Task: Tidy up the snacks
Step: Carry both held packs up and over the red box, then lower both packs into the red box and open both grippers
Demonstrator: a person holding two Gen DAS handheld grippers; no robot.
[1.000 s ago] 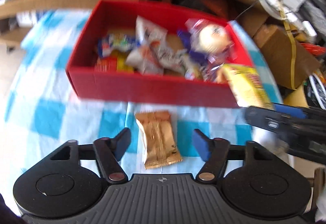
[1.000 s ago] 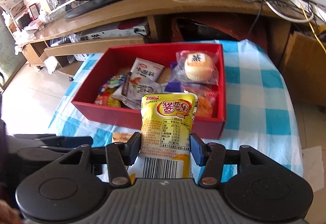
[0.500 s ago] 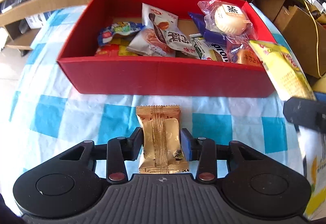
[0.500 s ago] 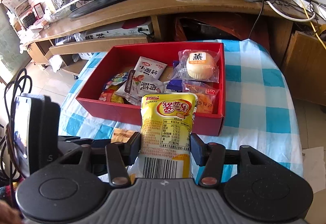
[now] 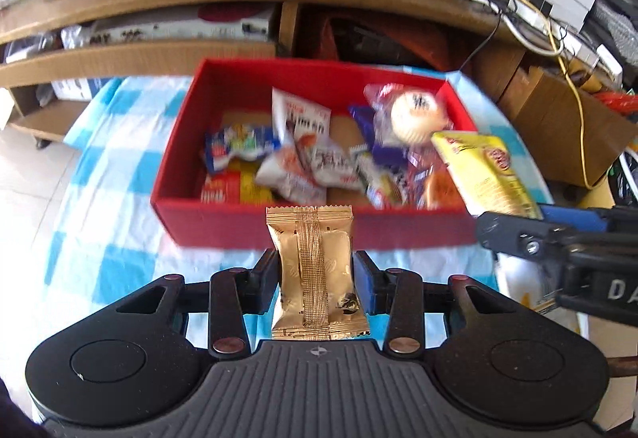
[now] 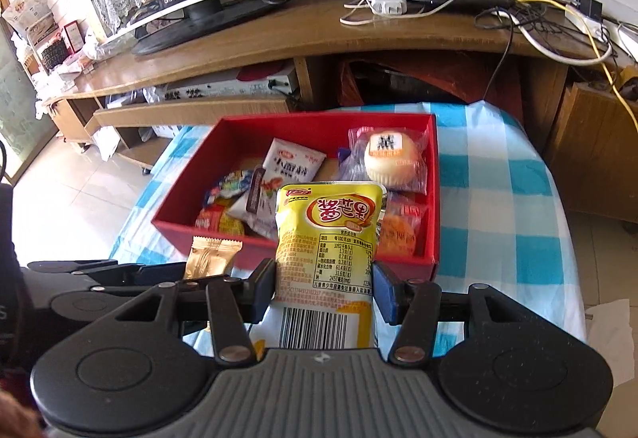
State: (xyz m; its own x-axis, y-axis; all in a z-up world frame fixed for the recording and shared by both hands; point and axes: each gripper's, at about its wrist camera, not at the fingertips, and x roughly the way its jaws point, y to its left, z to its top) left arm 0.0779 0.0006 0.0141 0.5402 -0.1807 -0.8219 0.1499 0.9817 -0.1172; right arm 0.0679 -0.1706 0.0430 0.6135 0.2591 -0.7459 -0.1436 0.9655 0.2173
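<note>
In the left wrist view the red box (image 5: pixel 255 226) and its snacks are blurred, their print unreadable. The yellow packet (image 6: pixel 327 234) hides the box's near wall at six o'clock, and its foot is hidden behind the right tongs' (image 6: pixel 325 288) body.

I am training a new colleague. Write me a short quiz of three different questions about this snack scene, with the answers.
1. True or false: the left gripper holds a gold snack packet.
2. Which packet does the right gripper hold? A) blue wrapper B) yellow pouch C) round bun
3. Fill in: the red box stands on a blue and white ______ cloth.

Key
1. True; the pads press on its sides.
2. B, the yellow pouch. The round bun lies in the box.
3. checked
</note>
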